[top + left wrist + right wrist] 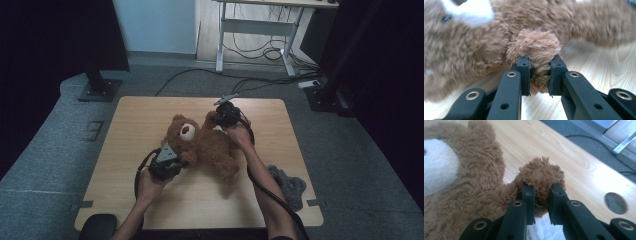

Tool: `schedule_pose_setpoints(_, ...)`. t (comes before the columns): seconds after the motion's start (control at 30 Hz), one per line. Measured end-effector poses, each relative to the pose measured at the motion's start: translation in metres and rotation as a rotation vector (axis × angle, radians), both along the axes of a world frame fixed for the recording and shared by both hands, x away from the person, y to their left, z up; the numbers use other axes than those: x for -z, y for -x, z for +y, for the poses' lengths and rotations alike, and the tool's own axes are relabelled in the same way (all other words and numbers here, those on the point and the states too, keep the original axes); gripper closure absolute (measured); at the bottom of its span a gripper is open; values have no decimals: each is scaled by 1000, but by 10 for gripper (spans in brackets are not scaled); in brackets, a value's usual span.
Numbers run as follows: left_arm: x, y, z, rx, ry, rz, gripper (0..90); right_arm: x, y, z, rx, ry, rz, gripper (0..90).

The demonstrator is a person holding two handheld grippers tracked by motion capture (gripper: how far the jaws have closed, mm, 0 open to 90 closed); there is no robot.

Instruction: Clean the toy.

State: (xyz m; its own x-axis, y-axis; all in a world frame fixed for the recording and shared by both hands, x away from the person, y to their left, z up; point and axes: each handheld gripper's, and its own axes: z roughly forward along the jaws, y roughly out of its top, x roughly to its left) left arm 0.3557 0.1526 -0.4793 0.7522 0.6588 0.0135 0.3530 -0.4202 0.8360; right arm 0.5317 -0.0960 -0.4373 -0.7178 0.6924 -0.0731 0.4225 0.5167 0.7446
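A brown teddy bear (207, 146) with a white muzzle lies on its back in the middle of the wooden table (135, 120). My left gripper (184, 161) is at the bear's near left side, shut on one furry paw (537, 45); the pads (524, 75) squeeze the plush from both sides. My right gripper (216, 119) is at the bear's far side, shut on the other paw (541, 173), which bulges above the fingertips (529, 195). The bear's head (439, 165) fills the left of the right gripper view.
A grey fuzzy cloth (289, 184) lies near the table's right front edge. A round hole (616, 203) shows in the tabletop. Behind the table are a stand base (99, 90), floor cables (260, 82) and a desk frame (255, 27).
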Motion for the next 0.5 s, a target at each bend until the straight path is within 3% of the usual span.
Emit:
schedule_pose_setpoints(0.23, -21, -8, 17, -25, 76, -12, 763, -27, 13, -14, 21, 3, -39, 784)
schedule_pose_setpoints(0.5, -37, -19, 28, -27, 118, -7, 766, -44, 32, -31, 51, 6, -47, 786)
